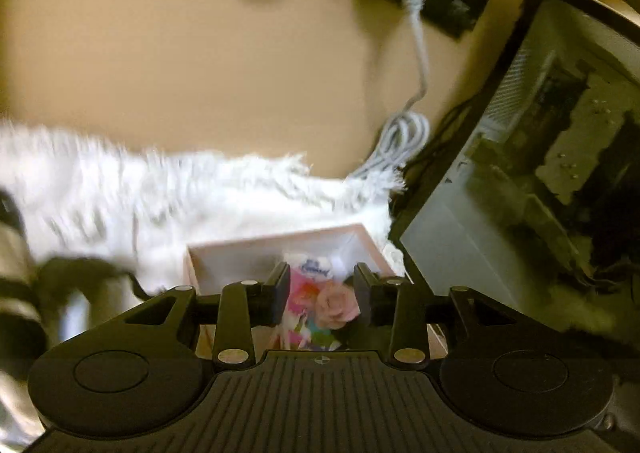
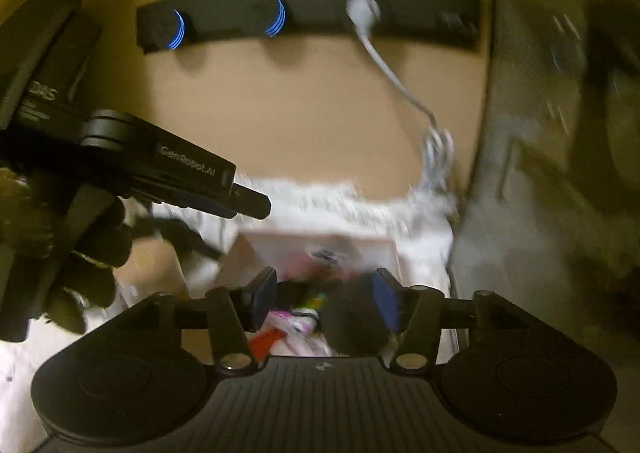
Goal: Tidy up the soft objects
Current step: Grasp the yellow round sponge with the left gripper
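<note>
Left wrist view shows me my left gripper [image 1: 322, 295] hanging over a pink box [image 1: 280, 241]. The box sits on a fluffy white rug [image 1: 160, 193], just beside a big computer case [image 1: 520, 173]. Inside the box I see a bright tissue pack [image 1: 300, 293] and a pink fabric rose [image 1: 338, 303]. My left fingers stand partly apart, one on each side of these two. I cannot tell if they press on anything, because the box may lie far under them.

Right wrist view is blurry. My right gripper [image 2: 326, 303] is over the same pink box [image 2: 320, 241], and its fingers are a fair way apart. Something dark sits in the gap by the right finger, but I cannot tell if it is held. A gloved hand [image 2: 92, 253] carries the left gripper on the left side of this view.

I think the rose is very light and squishy. It will bend when I pinch it, so I would grab it across the fat middle and squeeze gently. I think the tissue pack is light and soft too, but its shiny wrap may be slippery. I would take it across its narrow sides, near the middle, so it does not slide out.

A white cable [image 1: 404, 141] lies coiled near the rug edge.
</note>
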Demonstrator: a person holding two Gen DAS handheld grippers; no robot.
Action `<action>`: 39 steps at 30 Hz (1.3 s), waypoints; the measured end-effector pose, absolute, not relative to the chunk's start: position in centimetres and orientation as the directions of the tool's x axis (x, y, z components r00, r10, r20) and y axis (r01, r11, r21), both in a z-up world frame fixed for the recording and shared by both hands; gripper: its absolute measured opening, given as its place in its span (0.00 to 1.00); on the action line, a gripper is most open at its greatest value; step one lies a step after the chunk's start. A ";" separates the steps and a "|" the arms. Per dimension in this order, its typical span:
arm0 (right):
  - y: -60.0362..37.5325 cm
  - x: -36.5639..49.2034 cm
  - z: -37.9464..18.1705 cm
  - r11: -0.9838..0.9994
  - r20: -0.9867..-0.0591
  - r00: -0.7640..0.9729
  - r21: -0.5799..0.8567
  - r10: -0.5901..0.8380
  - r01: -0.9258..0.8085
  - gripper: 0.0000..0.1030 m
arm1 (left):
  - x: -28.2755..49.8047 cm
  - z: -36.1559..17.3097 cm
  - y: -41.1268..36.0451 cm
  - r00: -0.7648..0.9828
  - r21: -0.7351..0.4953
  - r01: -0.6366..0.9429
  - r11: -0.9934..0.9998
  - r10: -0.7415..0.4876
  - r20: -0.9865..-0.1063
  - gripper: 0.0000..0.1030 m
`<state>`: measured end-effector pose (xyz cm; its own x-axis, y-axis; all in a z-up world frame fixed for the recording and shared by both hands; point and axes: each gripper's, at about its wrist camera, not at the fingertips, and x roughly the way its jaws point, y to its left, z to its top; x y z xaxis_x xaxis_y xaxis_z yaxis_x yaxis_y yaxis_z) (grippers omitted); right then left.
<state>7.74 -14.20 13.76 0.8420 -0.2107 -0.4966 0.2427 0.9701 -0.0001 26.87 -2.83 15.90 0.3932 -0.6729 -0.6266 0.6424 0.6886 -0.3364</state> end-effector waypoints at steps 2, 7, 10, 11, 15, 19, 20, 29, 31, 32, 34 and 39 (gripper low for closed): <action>-15.1 7.6 12.3 0.967 -0.532 0.820 0.017 -0.208 0.256 0.53 | 27.1 14.0 -3.2 0.384 -0.374 0.612 0.697 -0.676 -0.630 0.37; -16.3 8.0 10.3 0.960 -0.592 0.785 0.065 -0.182 0.272 0.53 | 26.5 13.4 -0.7 0.447 -0.356 0.576 0.736 -0.648 -0.616 0.37; -15.8 8.5 9.6 0.961 -0.609 0.777 0.086 -0.159 0.264 0.55 | 25.4 14.2 2.9 0.507 -0.340 0.553 0.761 -0.631 -0.587 0.37; -15.5 8.7 9.5 0.961 -0.613 0.775 0.090 -0.153 0.261 0.56 | 25.1 14.7 4.4 0.531 -0.337 0.536 0.774 -0.619 -0.579 0.37; -13.2 9.8 9.6 0.965 -0.621 0.774 0.103 -0.127 0.241 0.62 | 24.5 15.1 12.3 0.648 -0.315 0.403 0.859 -0.511 -0.565 0.37; -9.9 11.1 10.0 0.967 -0.631 0.771 0.129 -0.092 0.221 0.65 | 25.6 13.5 21.4 0.706 -0.271 0.161 0.949 -0.303 -0.640 0.37; -8.8 11.6 10.1 0.967 -0.636 0.767 0.137 -0.080 0.214 0.65 | 26.0 12.6 23.8 0.701 -0.261 0.094 0.961 -0.250 -0.668 0.37; 0.6 15.0 11.0 0.992 -0.660 0.750 0.058 -0.049 0.115 0.65 | 30.2 6.5 34.1 0.672 -0.416 -0.079 0.906 -0.260 -0.694 0.37; 2.1 15.4 11.0 0.994 -0.664 0.746 0.037 -0.052 0.103 0.65 | 31.0 5.7 34.7 0.659 -0.437 -0.061 0.897 -0.293 -0.693 0.37; 2.6 15.5 11.0 0.995 -0.666 0.744 0.028 -0.056 0.100 0.65 | 31.7 5.3 34.6 0.645 -0.455 -0.048 0.889 -0.320 -0.694 0.37; 3.9 15.8 10.9 0.996 -0.671 0.739 0.002 -0.068 0.093 0.66 | 32.5 4.5 34.4 0.627 -0.479 -0.022 0.878 -0.361 -0.691 0.36; 6.1 16.7 10.2 0.995 -0.712 0.698 -0.007 -0.073 0.096 0.66 | 33.9 4.1 33.0 0.643 -0.470 0.037 0.882 -0.381 -0.664 0.35</action>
<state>16.73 6.05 10.17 0.6984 -0.0725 -0.7120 0.0958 0.9954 -0.0074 33.90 32.99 4.11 0.6430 -0.3808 -0.6645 0.0367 0.8820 -0.4699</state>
